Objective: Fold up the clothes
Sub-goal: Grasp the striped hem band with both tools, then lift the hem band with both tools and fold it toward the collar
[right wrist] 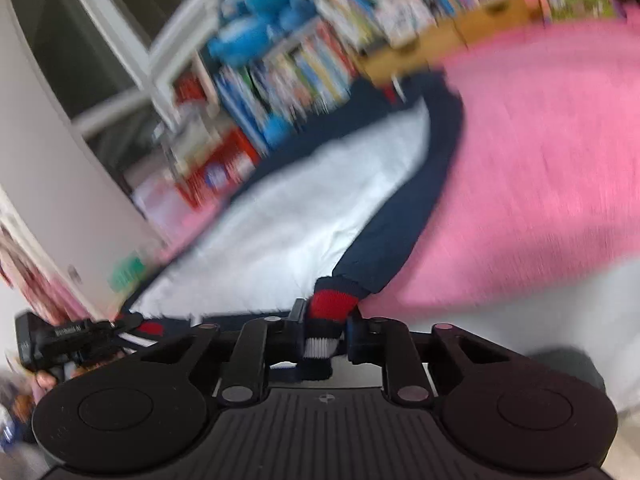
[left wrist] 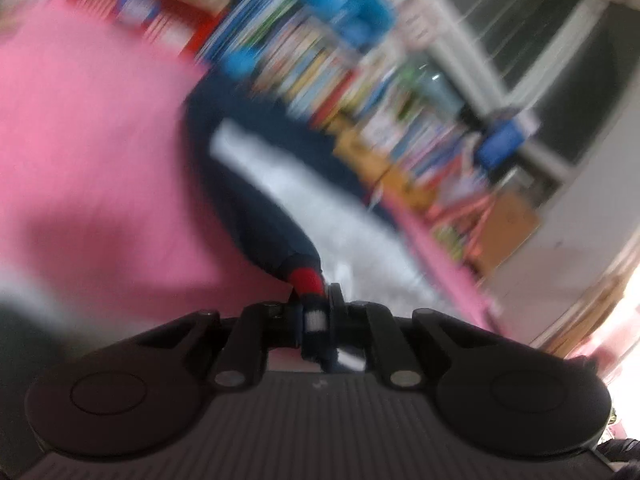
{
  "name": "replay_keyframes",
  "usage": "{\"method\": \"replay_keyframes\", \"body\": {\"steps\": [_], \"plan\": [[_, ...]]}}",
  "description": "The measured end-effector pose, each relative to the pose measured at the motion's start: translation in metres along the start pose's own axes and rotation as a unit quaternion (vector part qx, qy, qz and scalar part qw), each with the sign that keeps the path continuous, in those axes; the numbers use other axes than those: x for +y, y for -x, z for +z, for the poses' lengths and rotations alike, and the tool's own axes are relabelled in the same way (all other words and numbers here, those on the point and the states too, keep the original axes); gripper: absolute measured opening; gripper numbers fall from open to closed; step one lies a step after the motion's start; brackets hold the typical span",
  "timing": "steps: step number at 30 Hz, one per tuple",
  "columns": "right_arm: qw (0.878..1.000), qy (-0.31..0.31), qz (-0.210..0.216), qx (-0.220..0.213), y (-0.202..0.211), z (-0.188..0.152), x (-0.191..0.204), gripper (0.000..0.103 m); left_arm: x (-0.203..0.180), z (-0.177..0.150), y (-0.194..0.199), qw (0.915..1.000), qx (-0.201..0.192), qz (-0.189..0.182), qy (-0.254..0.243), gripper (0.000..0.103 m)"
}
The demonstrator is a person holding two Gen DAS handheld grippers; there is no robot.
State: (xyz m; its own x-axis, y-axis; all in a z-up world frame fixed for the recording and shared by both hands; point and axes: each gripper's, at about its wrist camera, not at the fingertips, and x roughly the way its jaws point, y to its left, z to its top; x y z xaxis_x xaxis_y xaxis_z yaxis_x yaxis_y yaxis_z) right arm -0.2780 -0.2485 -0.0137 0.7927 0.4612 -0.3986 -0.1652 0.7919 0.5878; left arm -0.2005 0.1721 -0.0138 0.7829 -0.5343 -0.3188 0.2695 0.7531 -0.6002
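Note:
A navy and white jacket (left wrist: 280, 176) lies spread on a pink bed cover (left wrist: 88, 128); both views are blurred. My left gripper (left wrist: 314, 316) is shut on the striped red, white and navy cuff (left wrist: 306, 280) of one navy sleeve. In the right wrist view the same jacket (right wrist: 304, 200) stretches away, and my right gripper (right wrist: 322, 336) is shut on the other sleeve's striped cuff (right wrist: 332, 306). At the left edge of that view the left gripper (right wrist: 120, 326) shows, pinching its cuff.
A shelf packed with colourful books (left wrist: 340, 60) and a blue plush toy (right wrist: 260, 20) runs along the far side of the bed. A window with white frames (left wrist: 520, 32) stands beyond. A person's hand (right wrist: 44, 380) holds the left tool.

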Motion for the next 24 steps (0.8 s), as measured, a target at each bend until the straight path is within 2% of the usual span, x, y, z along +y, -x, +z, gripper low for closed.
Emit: {"method": "replay_keyframes", "body": {"steps": [4,6,8,11,12,14,15,17,19,20,21,24], "plan": [[0.997,0.005,0.019,-0.071,-0.008,0.081,0.018,0.018,-0.019,0.076,-0.045,0.9965,-0.05,0.041,-0.053,0.011],[0.996,0.001,0.007,-0.085,-0.034,0.122,0.009,0.018,-0.019,0.108,-0.081,0.9948,-0.049,0.074,-0.051,0.012],[0.996,-0.002,-0.024,-0.085,-0.066,0.152,-0.001,0.019,-0.015,0.123,-0.111,0.9918,-0.039,0.109,-0.054,0.015],[0.996,-0.008,-0.059,-0.072,-0.11,0.175,-0.02,0.029,-0.005,0.131,-0.145,0.9839,-0.015,0.161,-0.076,0.021],[0.995,-0.011,-0.072,-0.068,-0.122,0.179,-0.028,0.036,0.0,0.131,-0.152,0.9809,-0.007,0.175,-0.086,0.022],[0.991,0.002,-0.119,-0.064,-0.139,0.179,-0.043,0.05,0.011,0.133,-0.153,0.9758,-0.004,0.195,-0.1,0.028],[0.987,0.024,-0.149,-0.061,-0.144,0.176,-0.048,0.051,0.017,0.136,-0.152,0.9745,-0.006,0.2,-0.102,0.031],[0.97,0.098,-0.217,-0.054,-0.148,0.166,-0.052,0.051,0.028,0.142,-0.142,0.9767,-0.016,0.195,-0.088,0.047],[0.938,0.192,-0.284,-0.046,-0.15,0.15,-0.052,0.051,0.032,0.142,-0.127,0.9778,-0.024,0.185,-0.095,0.051],[0.924,0.23,-0.302,-0.043,-0.15,0.141,-0.05,0.052,0.025,0.135,-0.123,0.9726,-0.027,0.195,-0.124,0.051],[0.913,0.261,-0.312,-0.043,-0.149,0.133,-0.048,0.053,0.017,0.126,-0.12,0.9639,-0.031,0.209,-0.162,0.051],[0.895,0.329,-0.298,-0.052,-0.154,0.108,-0.026,0.054,-0.017,0.087,-0.134,0.9306,-0.032,0.25,-0.265,0.051]]}}
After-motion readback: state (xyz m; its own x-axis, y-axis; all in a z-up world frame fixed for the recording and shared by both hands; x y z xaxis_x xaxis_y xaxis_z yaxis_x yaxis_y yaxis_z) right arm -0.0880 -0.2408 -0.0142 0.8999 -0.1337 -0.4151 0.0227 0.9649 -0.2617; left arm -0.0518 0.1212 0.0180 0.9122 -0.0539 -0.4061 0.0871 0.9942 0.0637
